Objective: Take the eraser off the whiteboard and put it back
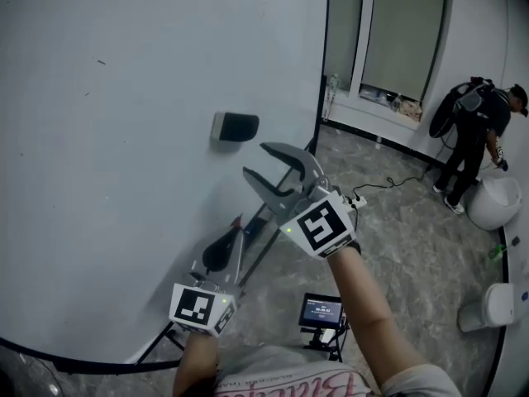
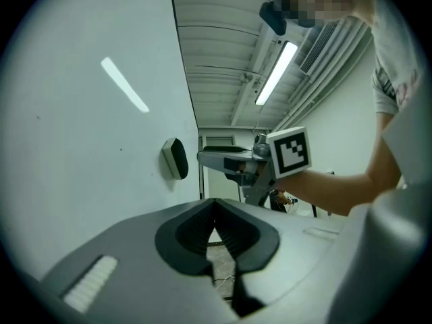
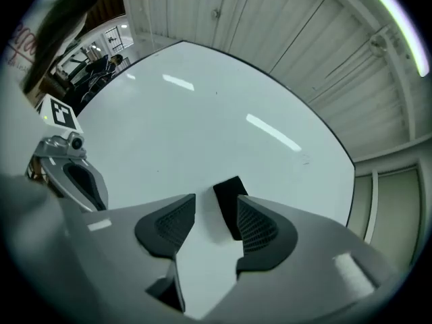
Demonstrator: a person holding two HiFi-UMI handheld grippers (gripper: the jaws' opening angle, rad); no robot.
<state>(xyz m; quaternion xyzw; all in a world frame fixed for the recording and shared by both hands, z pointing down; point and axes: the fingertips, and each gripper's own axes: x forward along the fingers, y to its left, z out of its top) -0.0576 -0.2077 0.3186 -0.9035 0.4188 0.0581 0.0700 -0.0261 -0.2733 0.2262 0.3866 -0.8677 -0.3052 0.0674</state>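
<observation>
The black, grey-backed block eraser (image 1: 235, 127) clings to the glossy whiteboard (image 1: 124, 139) at centre frame. The right hand-held gripper (image 1: 254, 159) gapes empty just beside it, likely to straddle it. The left hand-held gripper (image 1: 234, 228), lower left, is closed and idle.

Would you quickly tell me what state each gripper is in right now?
Left gripper: closed, empty.
Right gripper: open, empty; the eraser sits ahead on the whiteboard, not gripped.

- Nothing here reads clearly.
- Small screen (image 1: 321, 309) down by the floor: glowing figures, too small to read.
- Person's shirt (image 1: 289, 385): pink script lettering, upside-down and cut off, illegible.
- Right gripper (image 1: 255, 159) cube: black-and-white square marker (image 1: 321, 226), pattern only.
</observation>
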